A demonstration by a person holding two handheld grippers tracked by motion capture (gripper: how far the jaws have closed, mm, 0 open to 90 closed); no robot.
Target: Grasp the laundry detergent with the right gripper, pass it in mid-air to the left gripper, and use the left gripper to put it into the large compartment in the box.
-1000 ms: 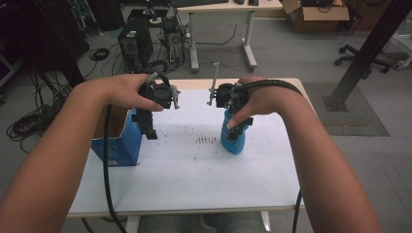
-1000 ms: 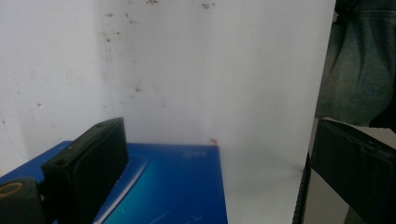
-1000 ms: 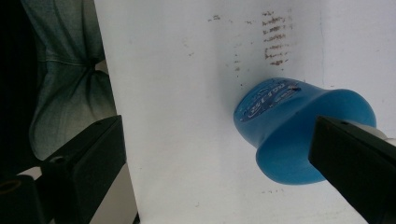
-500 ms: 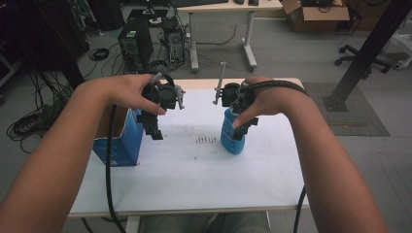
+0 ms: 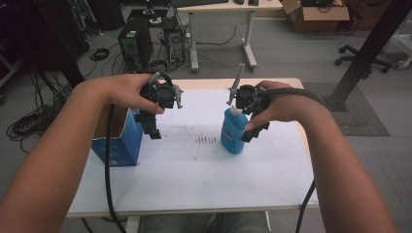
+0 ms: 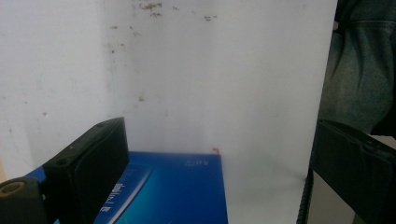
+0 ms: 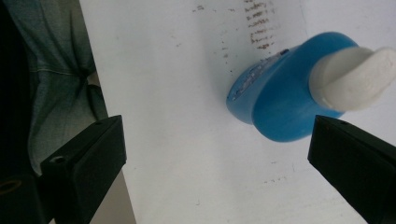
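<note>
The blue plastic bottle with a white cap (image 5: 234,131) stands upright toward the right edge of the white table (image 5: 194,184). The right gripper (image 5: 252,132) hangs just above it, jaws wide apart, seemingly lined up for a grab. The left gripper (image 5: 151,130), jaws also apart, hovers beside the open blue cardboard box (image 5: 119,143) at the left edge, probably the bottle's destination.

Blue on white, black in my hands.
Blue bottle (image 5: 234,132) with white cap (image 7: 353,78); blue box (image 5: 118,141), brown inside; white table (image 5: 194,179) speckled brown mid-top; my grippers, left (image 5: 151,127) and right (image 5: 253,132), black.
</note>
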